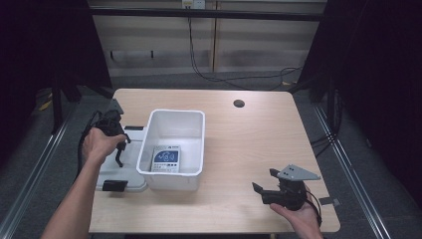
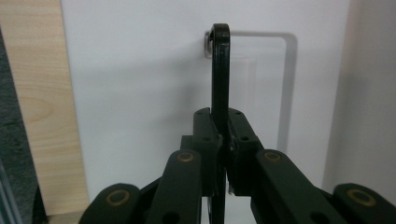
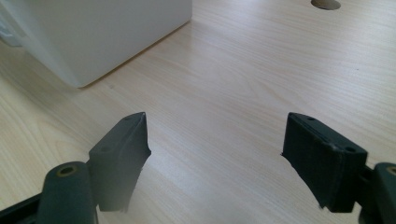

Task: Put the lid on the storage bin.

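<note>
A white bin (image 1: 178,112) stands on the wooden table, with a blue-and-white packet (image 1: 165,159) lying flat inside. Its white lid (image 1: 133,164) lies flat to the left of it. My left gripper (image 1: 119,152) points down over the lid. In the left gripper view the left gripper (image 2: 220,116) is shut on a thin black latch bar (image 2: 220,65) above the lid (image 2: 140,84). My right gripper (image 1: 265,180) sits near the table's front right, open and holding nothing. In its own view the right gripper (image 3: 217,135) faces bare wood, with the bin (image 3: 102,32) ahead on the left.
A second black latch (image 1: 115,185) sits at the lid's near end. A round cable hole (image 1: 239,103) lies at the back of the table (image 1: 259,139). Dark curtains flank both sides, and cables run along the floor behind.
</note>
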{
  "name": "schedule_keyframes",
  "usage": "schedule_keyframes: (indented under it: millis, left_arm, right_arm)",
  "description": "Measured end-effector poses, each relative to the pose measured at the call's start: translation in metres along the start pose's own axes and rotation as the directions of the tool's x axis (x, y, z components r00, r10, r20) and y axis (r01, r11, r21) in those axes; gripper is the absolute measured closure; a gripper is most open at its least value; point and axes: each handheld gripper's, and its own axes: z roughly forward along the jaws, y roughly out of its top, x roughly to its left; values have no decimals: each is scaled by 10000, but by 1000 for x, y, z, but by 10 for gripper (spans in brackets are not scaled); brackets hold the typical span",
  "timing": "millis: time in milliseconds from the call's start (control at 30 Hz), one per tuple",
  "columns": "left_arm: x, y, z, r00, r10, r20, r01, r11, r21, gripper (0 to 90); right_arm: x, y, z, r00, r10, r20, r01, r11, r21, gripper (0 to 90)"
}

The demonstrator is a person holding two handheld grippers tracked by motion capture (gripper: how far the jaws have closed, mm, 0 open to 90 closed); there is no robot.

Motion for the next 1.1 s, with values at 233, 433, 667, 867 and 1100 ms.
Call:
schedule_keyframes:
  millis: [233, 433, 667, 867, 1100]
  left_arm:
    - [0, -2, -2, 9998, -200, 30, 201, 9997, -114, 846]
    - [1, -3, -12, 9998, -151, 108, 153, 9998, -115, 846]
    - [2, -4, -23, 9998, -54, 171, 57, 9998, -206, 846]
    - [7, -7, -33, 9994, -68, 330, 77, 9996, -259, 847]
    - [12, -10, -49, 9996, 35, 289, -27, 9996, -267, 847]
  right_arm:
    - [-1, 0, 0, 10000, 45, 3, -45, 10000, -5, 216]
    - [-1, 0, 0, 10000, 53, 7, -53, 10000, 39, 210]
    - [-1, 0, 0, 10000, 72, 19, -72, 10000, 54, 209]
    - [-1, 0, 0, 10000, 78, 15, -78, 10000, 45, 208]
    - [-1, 0, 0, 10000, 85, 52, -86, 9999, 61, 208]
